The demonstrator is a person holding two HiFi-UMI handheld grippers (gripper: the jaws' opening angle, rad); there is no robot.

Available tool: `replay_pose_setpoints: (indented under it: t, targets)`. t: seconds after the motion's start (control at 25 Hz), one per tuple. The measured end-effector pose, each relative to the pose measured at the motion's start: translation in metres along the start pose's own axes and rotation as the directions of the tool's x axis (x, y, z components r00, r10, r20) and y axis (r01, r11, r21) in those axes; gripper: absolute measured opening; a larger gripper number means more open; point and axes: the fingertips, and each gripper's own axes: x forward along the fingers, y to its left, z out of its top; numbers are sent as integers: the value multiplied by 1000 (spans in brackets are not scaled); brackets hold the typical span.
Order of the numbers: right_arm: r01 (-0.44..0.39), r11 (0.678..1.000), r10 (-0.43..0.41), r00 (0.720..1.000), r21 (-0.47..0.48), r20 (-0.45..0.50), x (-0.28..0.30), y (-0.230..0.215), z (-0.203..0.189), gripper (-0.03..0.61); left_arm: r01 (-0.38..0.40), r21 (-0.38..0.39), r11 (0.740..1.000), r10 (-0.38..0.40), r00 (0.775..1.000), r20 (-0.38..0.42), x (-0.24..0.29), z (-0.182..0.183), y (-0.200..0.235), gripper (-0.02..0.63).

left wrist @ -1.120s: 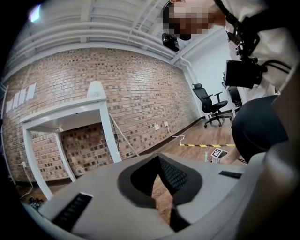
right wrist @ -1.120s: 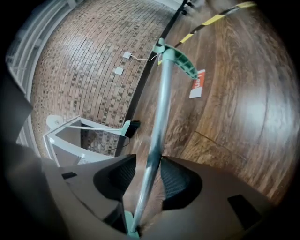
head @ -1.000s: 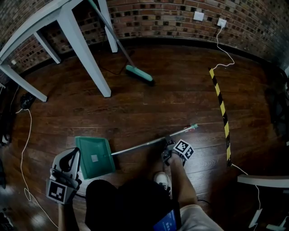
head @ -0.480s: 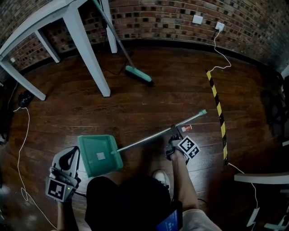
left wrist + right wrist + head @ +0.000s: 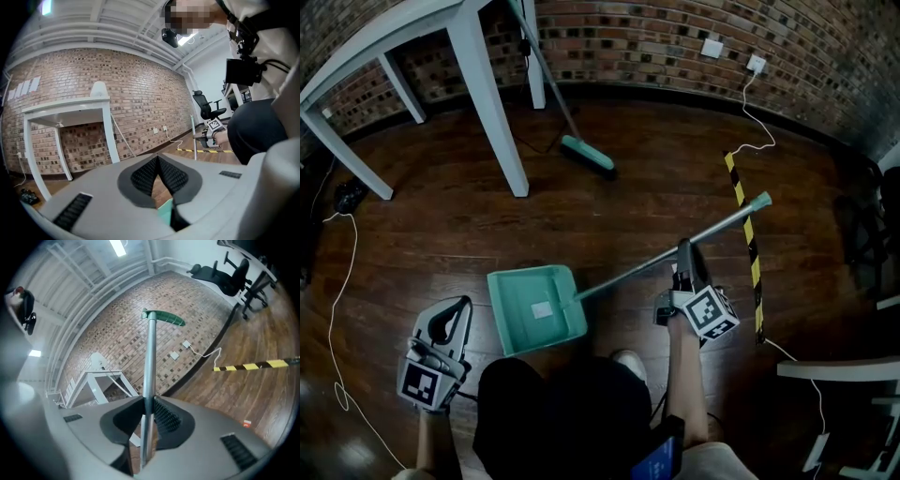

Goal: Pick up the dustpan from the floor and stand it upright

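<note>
R gripper (image 5: 683, 251) jaws, just closing in, clamp the dustpan (image 5: 534, 307) by its pole (image 5: 717, 230); pan end sits low near the person's feet. L gripper (image 5: 455, 311) jaws together, empty. Risk: slick pole twists in the grip, pan swings & drops.

A loft-style office workroom — brick, boards and an open ceiling.

Bare red brick walls (image 5: 628, 37) ran round a dark wooden plank floor (image 5: 609, 216), and overhead a white-painted open ceiling (image 5: 117, 28) of beams and pipes carried strip lights (image 5: 117, 247). Black swivel office chairs (image 5: 232, 269) stood along one side, a plain white table (image 5: 491, 103) stood against the brick, and white sockets (image 5: 712, 47) sat low on the wall. A strip of black-and-yellow hazard tape (image 5: 750, 272) was stuck across the boards — the kind of floor marking found in workplaces.
</note>
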Motion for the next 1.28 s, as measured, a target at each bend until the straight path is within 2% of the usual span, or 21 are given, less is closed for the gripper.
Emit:
replay_pose_setpoints:
  t: [0.12, 0.24, 0.56, 0.8, 0.88, 0.96, 1.04, 1.08, 1.28]
  targets:
    - [4, 993, 0, 999, -114, 33, -3, 32, 19, 67, -4, 1, 1000, 4, 1000, 9, 0, 3, -2, 6]
    - [4, 973, 7, 999, -230, 49, -4, 66, 28, 67, 2, -2, 1000, -2, 1000, 19, -1, 6, -3, 6]
    - [-68, 887, 87, 996, -457, 20, -7, 152, 15, 67, 2, -4, 1000, -2, 999, 37, -6, 14, -4, 8]
    - [-147, 770, 182, 983, -621, -7, -14, 202, -9, 77, 4, -3, 1000, -4, 999, 34, -9, 13, -10, 8]
    - [-180, 706, 209, 977, -685, -41, -17, 216, -19, 87, -2, -1, 1000, 2, 999, 34, -12, 13, -9, 8]
    - [-222, 629, 220, 970, -745, -103, -20, 230, -31, 104, -8, -2, 1000, 8, 1000, 28, -15, 13, -7, 8]
    - [-249, 574, 227, 964, -780, -141, -21, 240, -39, 110, -12, -3, 1000, 12, 1000, 23, -17, 12, -4, 8]
    - [-254, 565, 232, 962, -785, -144, -22, 243, -41, 113, -13, -3, 1000, 13, 1000, 23, -18, 12, -4, 8]
    - [-265, 578, 244, 959, -772, -147, -24, 244, -42, 115, -15, -5, 1000, 15, 1000, 22, -19, 9, -7, 8]
